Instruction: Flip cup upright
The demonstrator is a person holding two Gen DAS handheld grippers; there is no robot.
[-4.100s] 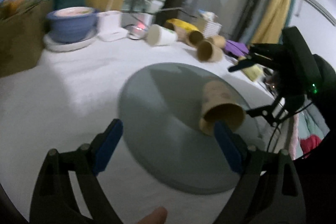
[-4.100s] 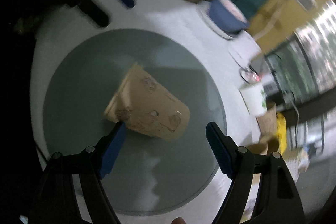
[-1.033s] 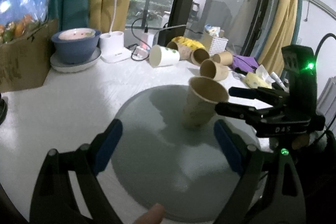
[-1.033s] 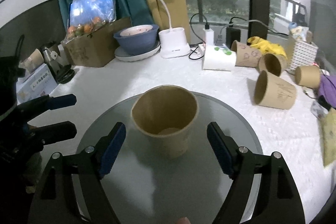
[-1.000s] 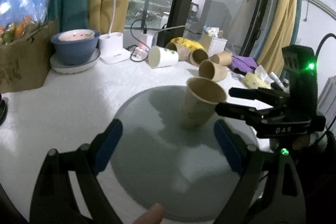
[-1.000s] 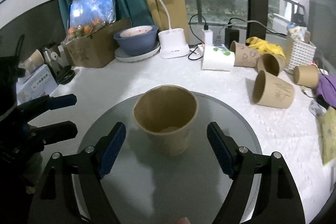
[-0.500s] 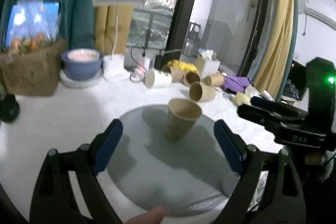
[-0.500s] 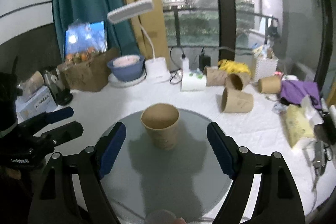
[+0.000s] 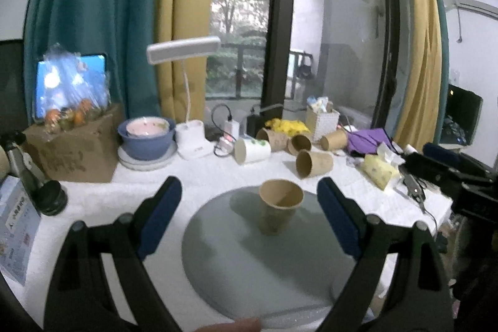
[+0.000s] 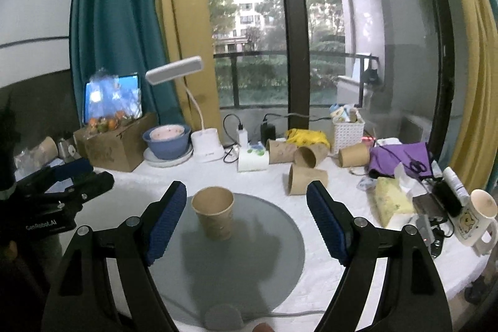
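Observation:
A brown paper cup stands upright, mouth up, on a round grey mat; it also shows in the right wrist view on the mat. My left gripper is open and empty, held back above the near side of the mat, apart from the cup. My right gripper is open and empty, also held back from the cup. The left gripper shows at the left of the right wrist view.
Several paper cups lie on their sides at the back of the white table, beside a white cup. A blue bowl, a desk lamp, a cardboard box, a tissue pack and a mug stand around.
The cup went from lying on its side to standing upright on the mat. Both grippers have since pulled up and back from it, staying open.

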